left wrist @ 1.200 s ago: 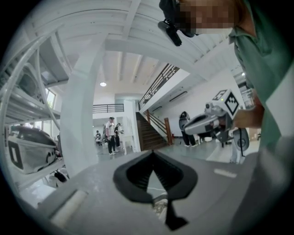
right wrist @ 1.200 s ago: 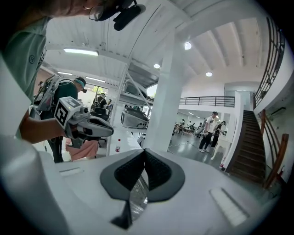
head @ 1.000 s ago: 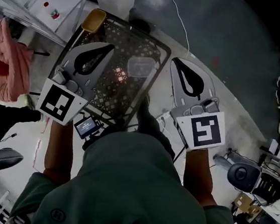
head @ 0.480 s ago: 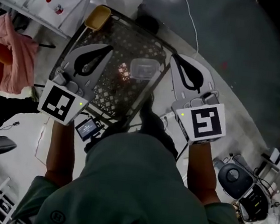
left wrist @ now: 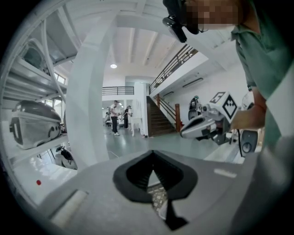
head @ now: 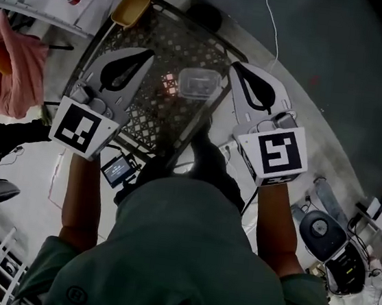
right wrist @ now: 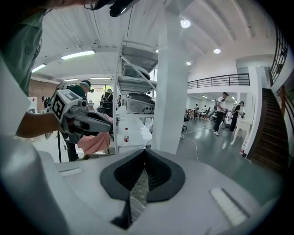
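I hold both grippers level in front of the person's chest, above a black mesh table (head: pixel 147 112). My left gripper (head: pixel 148 54) has its jaws closed tip to tip with nothing between them, over the table's left half. My right gripper (head: pixel 234 66) is also shut and empty, just past the table's right edge. A clear plastic container (head: pixel 198 84) rests on the mesh between the two tips. In the left gripper view my left gripper (left wrist: pixel 153 154) points at a hall, with the right gripper (left wrist: pixel 202 126) at the side. In the right gripper view my right gripper (right wrist: pixel 144 152) faces a white pillar (right wrist: pixel 171 87).
A yellow bowl (head: pixel 130 8) sits at the table's far left corner. A pink cloth (head: pixel 12 57) hangs at the left, and a small screen device (head: pixel 116 170) is at the near edge. White shelving (right wrist: pixel 135 78) and a small bottle (right wrist: pixel 126 137) stand ahead. People stand near a staircase (left wrist: pixel 158 121).
Both grippers have swung a little sideways: the pillar and shelving now fill more of each gripper view. The jaws stay shut and empty above the mesh table.
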